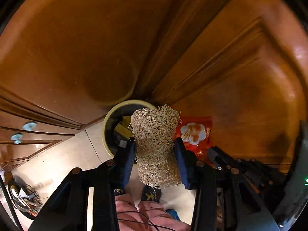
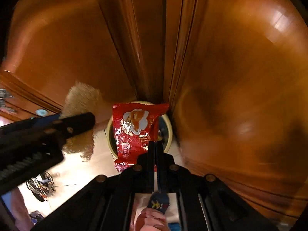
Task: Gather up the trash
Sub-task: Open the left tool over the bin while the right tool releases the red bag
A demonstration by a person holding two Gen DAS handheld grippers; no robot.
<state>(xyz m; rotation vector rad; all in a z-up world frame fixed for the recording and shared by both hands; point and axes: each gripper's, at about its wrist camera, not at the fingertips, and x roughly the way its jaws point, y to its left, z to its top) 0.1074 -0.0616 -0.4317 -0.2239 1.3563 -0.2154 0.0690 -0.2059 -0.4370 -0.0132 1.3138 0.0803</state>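
Observation:
My left gripper (image 1: 155, 146) is shut on a tan loofah sponge (image 1: 156, 146), its blue pads pinching the fibrous middle. It hangs over a round cream trash bin (image 1: 107, 123) on the floor, with yellow trash inside. My right gripper (image 2: 155, 150) is shut on the edge of a red snack wrapper (image 2: 134, 129), held above the same cream bin (image 2: 170, 132). The wrapper (image 1: 194, 134) also shows in the left wrist view, to the right of the loofah. In the right wrist view the left gripper (image 2: 57, 121) with the loofah (image 2: 80, 100) appears blurred at the left.
Brown wooden doors (image 1: 221, 67) and a cabinet with pale blue knobs (image 1: 28, 126) stand around the bin in a corner. Cream floor tiles (image 1: 63, 163) lie below. A round holder of tools (image 1: 25, 198) lies on the floor at lower left. A person's pink-trousered legs and dark socks (image 1: 150, 194) are underneath.

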